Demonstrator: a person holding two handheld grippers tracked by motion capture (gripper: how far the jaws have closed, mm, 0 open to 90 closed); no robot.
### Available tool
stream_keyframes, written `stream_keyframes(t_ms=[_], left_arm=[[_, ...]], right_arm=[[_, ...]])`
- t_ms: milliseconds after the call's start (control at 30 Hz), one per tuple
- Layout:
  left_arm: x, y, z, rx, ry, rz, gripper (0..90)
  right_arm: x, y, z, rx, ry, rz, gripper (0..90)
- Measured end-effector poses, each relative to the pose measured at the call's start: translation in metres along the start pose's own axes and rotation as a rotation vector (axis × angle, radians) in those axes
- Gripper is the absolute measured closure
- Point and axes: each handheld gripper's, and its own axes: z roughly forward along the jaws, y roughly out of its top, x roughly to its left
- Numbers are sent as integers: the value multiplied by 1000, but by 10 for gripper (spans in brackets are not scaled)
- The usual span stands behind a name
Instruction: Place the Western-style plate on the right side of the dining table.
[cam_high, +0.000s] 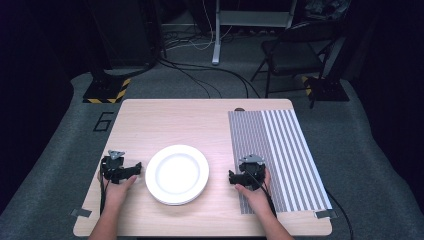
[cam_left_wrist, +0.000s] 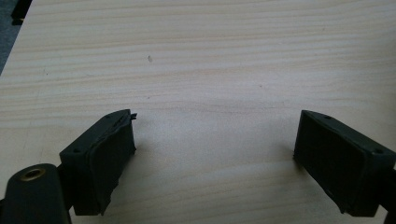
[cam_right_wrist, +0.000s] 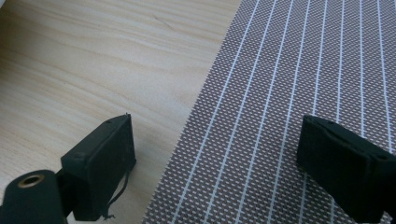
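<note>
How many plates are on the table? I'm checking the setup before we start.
1, as far as I can tell. The white plate lies on the bare wood between the two grippers, left of the striped mat. Its doubled rim hints another might sit hidden underneath.

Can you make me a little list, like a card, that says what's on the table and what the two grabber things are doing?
table: light wood table
plate: white plate, near the front edge, between the two grippers
mat: striped placemat, flat on the table's right side
left gripper: left gripper, jaws open, bare wood between them, just left of the plate
right gripper: right gripper, jaws open, holding nothing, over the placemat's left edge
hands: one hand on each gripper, coming in from the table's front edge
</note>
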Motion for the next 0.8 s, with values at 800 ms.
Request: stream_keyframes(t_ms=[800], left_arm=[[-3,-2,-2,-11,4,-2,159]], right_arm=[[0,0,0,0,3,1,104]])
